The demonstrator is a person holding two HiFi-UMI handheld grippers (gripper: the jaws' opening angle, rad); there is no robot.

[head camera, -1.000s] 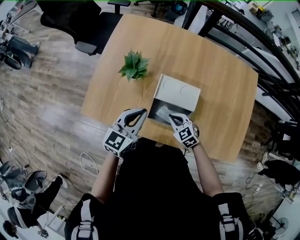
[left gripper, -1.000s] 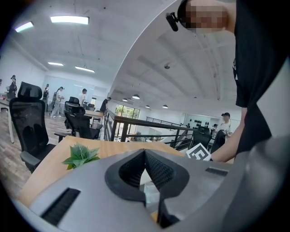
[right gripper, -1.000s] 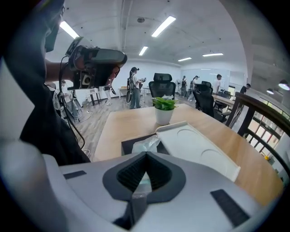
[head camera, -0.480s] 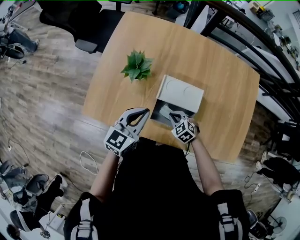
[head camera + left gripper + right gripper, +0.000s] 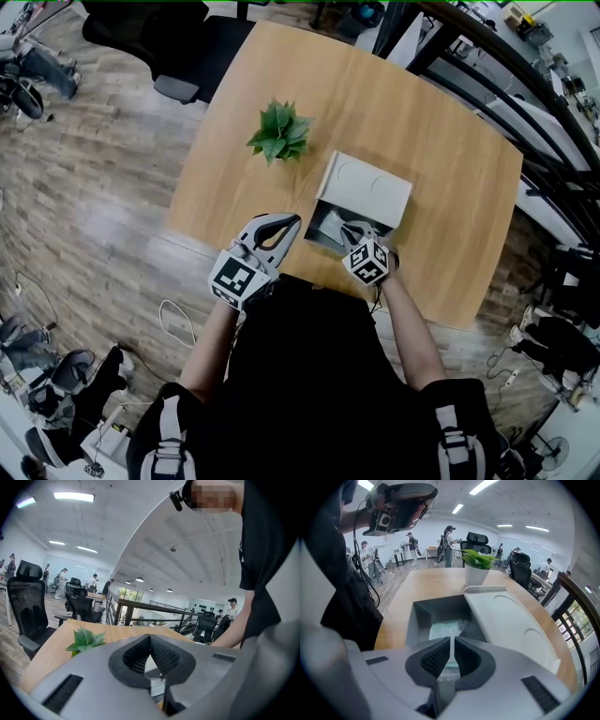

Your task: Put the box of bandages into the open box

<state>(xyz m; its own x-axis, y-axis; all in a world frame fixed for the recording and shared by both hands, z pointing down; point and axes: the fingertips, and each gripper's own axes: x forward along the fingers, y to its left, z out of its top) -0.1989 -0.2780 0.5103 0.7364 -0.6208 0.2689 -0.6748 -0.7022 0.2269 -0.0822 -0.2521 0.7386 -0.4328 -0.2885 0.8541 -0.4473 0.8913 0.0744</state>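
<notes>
- The right gripper [image 5: 451, 643] has its jaws pinched on the clear wrap of the pale green, plastic-wrapped box of bandages [image 5: 446, 628], which is down inside the open grey rectangular box [image 5: 416, 620].
- The left gripper [image 5: 150, 638] has its jaws together with nothing between them, beside that box's near corner.
- The moulded white lid [image 5: 508, 620] lies half across the box on the light wooden table [image 5: 401, 595].

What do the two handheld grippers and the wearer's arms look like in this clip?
Both the left gripper and right gripper have light grey shells with black ribbed pads, each carrying a cube of black-and-white square markers. The person wears a black short-sleeved top.
</notes>
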